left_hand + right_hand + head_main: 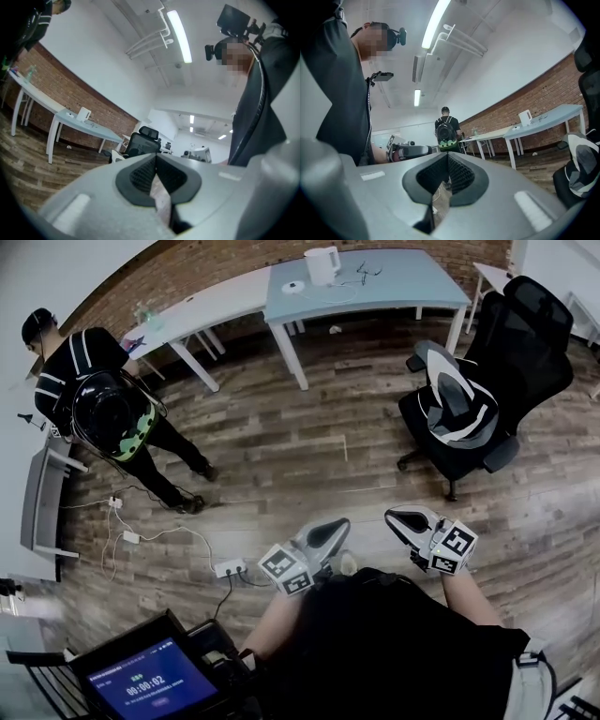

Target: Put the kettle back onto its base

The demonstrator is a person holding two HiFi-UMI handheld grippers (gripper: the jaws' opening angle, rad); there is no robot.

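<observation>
The wooden floor (309,456) fills most of the room in front of me, and a brick wall (216,263) runs along its far side. Against that wall stand a long white table (216,301) and, next to it, a pale blue table (403,282). A black office chair (487,390) with a grey and white seat pad sits to my right, well apart from the tables. To my left a person (103,399) in dark clothes stands with a round backpack.

I hold both grippers low and close to my body, pointing level across the room. My left gripper (328,532) has its jaws pressed together with nothing between them, and my right gripper (405,519) is the same: jaws closed and empty.

The kettle (322,265), white and upright, stands on the pale blue table near its left end, far from both my grippers. Its base (293,286), a small flat white disc, lies just beside it on the same table.
</observation>
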